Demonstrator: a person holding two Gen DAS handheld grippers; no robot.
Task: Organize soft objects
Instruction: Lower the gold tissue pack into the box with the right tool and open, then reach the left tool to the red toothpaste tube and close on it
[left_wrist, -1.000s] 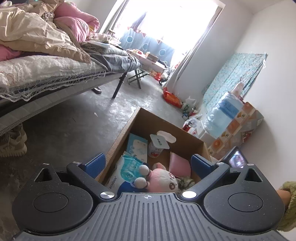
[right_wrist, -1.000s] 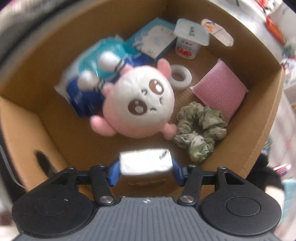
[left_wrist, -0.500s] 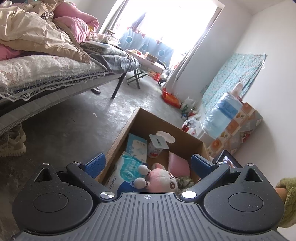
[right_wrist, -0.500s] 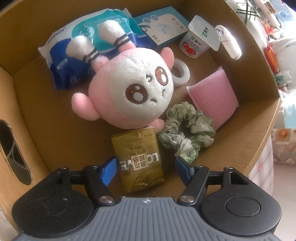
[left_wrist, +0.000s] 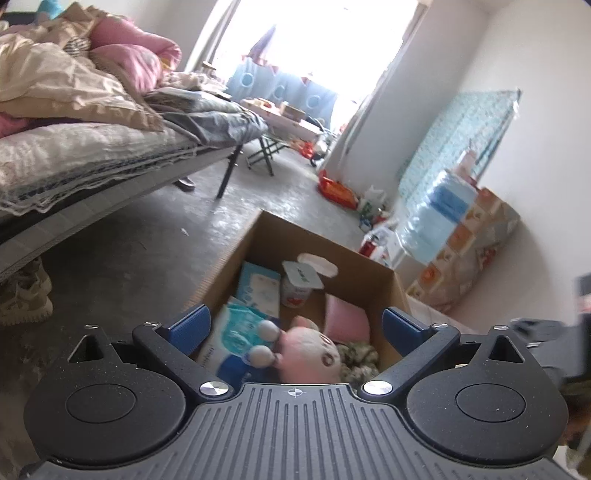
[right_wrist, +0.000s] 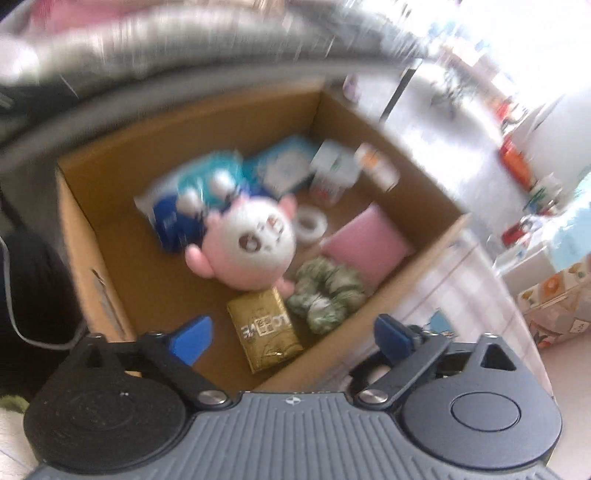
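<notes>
Right gripper jaws apart, empty, above brown cardboard box; gold foil packet lies inside beside the near wall. Left gripper likewise apart. Lift clear vertically, avoiding the near wall.

The grey concrete floor carries an open cardboard box. On the bottom of the box lie a pink plush toy, a green scrunchie, a gold packet, a pink pad, a white tape roll, a blue tissue pack, a flat blue packet and a yogurt cup. A bed stands on the floor beside the box, with a shoe under its edge.
</notes>
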